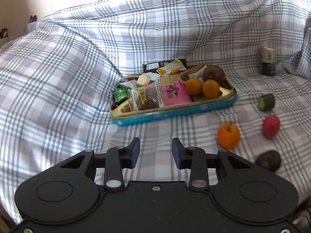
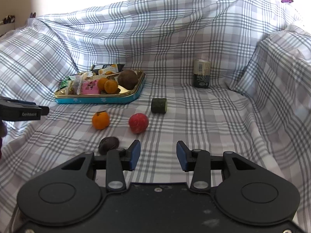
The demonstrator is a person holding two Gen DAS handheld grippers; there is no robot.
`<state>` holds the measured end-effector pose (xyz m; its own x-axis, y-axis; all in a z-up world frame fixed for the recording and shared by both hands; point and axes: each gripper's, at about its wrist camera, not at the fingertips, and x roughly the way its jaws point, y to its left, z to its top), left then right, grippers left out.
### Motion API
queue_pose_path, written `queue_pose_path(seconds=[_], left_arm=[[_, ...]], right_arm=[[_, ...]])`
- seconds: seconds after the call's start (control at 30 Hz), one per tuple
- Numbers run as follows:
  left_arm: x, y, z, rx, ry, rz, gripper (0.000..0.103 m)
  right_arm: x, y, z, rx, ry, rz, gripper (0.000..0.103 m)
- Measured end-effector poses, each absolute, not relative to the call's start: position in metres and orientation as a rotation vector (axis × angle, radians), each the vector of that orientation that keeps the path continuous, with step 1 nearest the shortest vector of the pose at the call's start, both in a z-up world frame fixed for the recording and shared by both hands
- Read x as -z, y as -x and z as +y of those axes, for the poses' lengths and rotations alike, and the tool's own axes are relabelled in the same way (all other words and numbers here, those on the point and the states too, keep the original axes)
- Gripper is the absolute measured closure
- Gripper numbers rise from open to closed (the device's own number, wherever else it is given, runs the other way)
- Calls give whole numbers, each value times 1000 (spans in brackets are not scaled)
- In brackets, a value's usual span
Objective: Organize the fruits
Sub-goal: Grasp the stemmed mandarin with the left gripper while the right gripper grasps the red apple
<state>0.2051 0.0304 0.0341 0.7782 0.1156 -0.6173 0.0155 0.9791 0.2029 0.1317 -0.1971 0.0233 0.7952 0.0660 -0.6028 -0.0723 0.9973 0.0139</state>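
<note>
A blue-sided gold tray on the plaid cloth holds snack packets, two small oranges and a brown round fruit. Loose on the cloth lie an orange, a red fruit, a dark brown fruit and a green cucumber piece. My left gripper is open and empty, in front of the tray; it also shows in the right wrist view. My right gripper is open and empty, just right of the dark fruit.
A dark jar with a pale lid stands at the back right. The plaid cloth rises in folds at the back and both sides.
</note>
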Motion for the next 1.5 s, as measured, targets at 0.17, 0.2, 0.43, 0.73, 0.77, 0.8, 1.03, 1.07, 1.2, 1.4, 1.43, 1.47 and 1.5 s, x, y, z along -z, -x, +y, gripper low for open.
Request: queue_pose_path(seconds=[0.17,0.2,0.43,0.73,0.77,0.8,1.03,1.07,1.2,1.4,1.43,1.47,1.5], left_arm=[[-25,-233,25,-3,-159,686,58],[-23,-237,23,11,-153,686,58],[-13,-244,-1,173,-145,644,58],[0,-246,-7,282,-122,660,58],[1,-245,-7,290,-120,661,58],[1,-245,-6,296,-120,658,58],[4,-253,-4,342,-65,692,58],[6,-254,-4,345,-65,696,55],[10,-256,-5,362,-56,713,53],[12,-255,-4,362,-62,712,51],[12,-255,-4,364,-56,716,51],[12,-256,-3,365,-48,721,50],[12,-257,-2,367,-40,727,49]], right_arm=[[-17,-158,-197,-54,12,661,59],[-15,-163,-197,-52,9,665,59],[-7,-201,-194,-56,-11,674,59],[2,-232,-177,-134,-44,655,59],[3,-234,-176,-140,-47,653,59],[4,-235,-174,-143,-50,650,59],[11,-240,-168,-168,-58,669,59],[13,-240,-167,-168,-47,668,59],[16,-239,-164,-178,-22,663,57],[19,-240,-161,-202,-30,675,55],[19,-241,-162,-203,-36,676,55],[19,-241,-163,-206,-43,680,55],[19,-242,-164,-207,-54,684,55]])
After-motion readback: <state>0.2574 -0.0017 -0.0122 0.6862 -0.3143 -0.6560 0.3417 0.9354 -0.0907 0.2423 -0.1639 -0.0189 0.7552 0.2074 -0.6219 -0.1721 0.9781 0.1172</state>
